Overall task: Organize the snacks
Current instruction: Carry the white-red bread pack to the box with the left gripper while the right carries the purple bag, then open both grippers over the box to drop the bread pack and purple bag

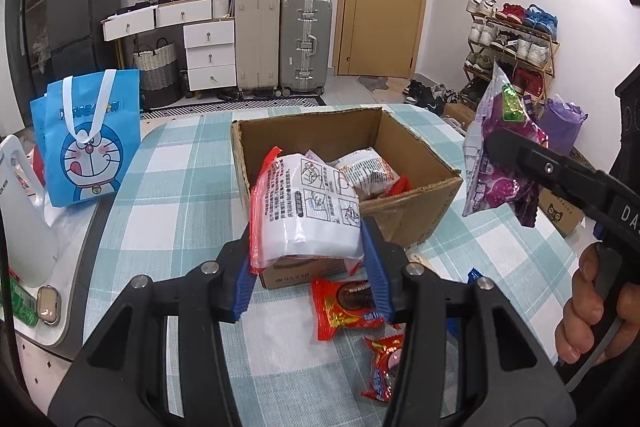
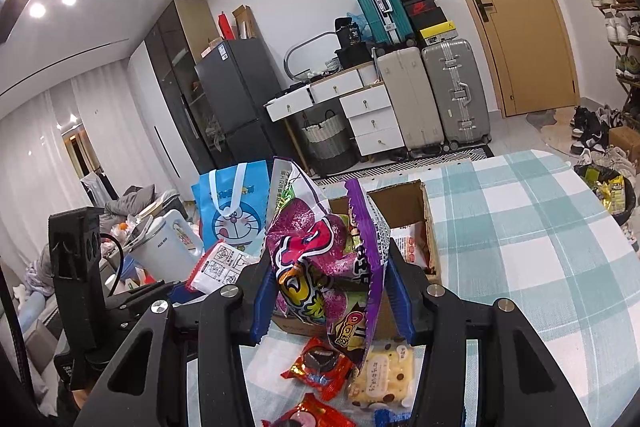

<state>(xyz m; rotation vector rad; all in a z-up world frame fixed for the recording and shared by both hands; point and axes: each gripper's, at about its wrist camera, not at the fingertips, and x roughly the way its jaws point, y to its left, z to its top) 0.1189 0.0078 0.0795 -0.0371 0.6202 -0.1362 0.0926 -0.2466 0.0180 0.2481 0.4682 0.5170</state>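
My left gripper point(image 1: 308, 267) is shut on a white snack packet with red edges point(image 1: 308, 211), held just in front of the open cardboard box point(image 1: 420, 155). The box holds a few packets point(image 1: 366, 171). My right gripper point(image 2: 330, 299) is shut on a purple crinkled snack bag point(image 2: 320, 259), held above the table near the box point(image 2: 424, 227); it shows in the left wrist view point(image 1: 500, 155) at the right. Red snack packets point(image 1: 346, 309) point(image 2: 320, 373) and a yellow biscuit packet point(image 2: 382, 375) lie on the checked tablecloth point(image 2: 520, 227).
A blue Doraemon bag point(image 1: 88, 143) stands at the table's left, with a white kettle point(image 2: 168, 247) beside it. Suitcases point(image 1: 280, 39), drawers, a shoe rack point(image 1: 512, 39) and a door line the far wall. A bin point(image 2: 608, 191) stands right of the table.
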